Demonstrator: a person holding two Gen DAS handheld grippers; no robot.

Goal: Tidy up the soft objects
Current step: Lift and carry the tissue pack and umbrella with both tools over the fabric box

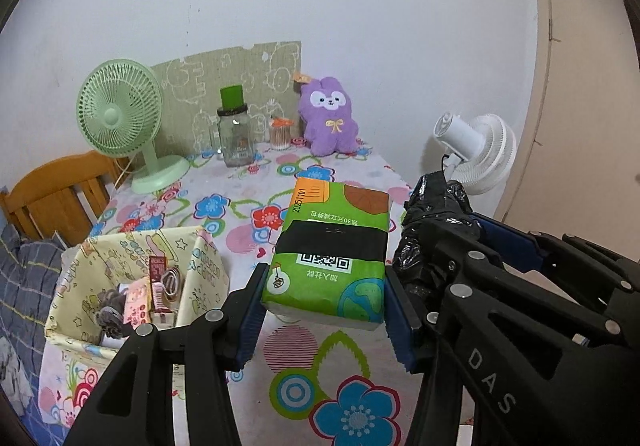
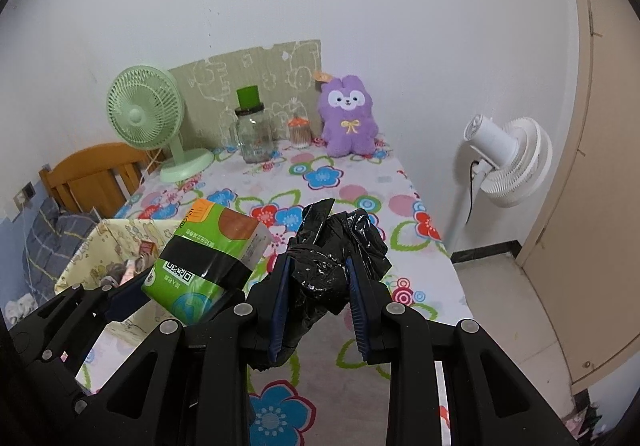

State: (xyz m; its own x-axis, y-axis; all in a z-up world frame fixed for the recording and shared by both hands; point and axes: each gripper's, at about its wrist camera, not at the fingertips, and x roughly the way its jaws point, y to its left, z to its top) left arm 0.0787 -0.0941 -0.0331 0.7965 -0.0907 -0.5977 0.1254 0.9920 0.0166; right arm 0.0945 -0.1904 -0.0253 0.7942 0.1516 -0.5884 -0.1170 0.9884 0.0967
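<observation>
Above the flower-print tablecloth (image 1: 248, 205), the left gripper (image 1: 324, 310) clamps a green plastic-wrapped tissue pack (image 1: 328, 254) while the right gripper (image 2: 318, 298) pinches a crumpled black plastic bag (image 2: 332, 246) — both carried clear of the table, probably bound for the yellow fabric bin (image 1: 192, 278), already holding small packets and what may be grey cloth.

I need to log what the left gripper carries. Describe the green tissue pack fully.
The green tissue pack is a soft rectangular block in glossy plastic wrap: bright green, an orange corner, a brown leaf shape, a globe drawing, a QR code, Chinese print and a black band across its middle. It is lifted clear of the floral tablecloth, tilted away from the camera. The left gripper has its jaws pressed on the near end's two sides. Nothing else visibly touches it.
</observation>
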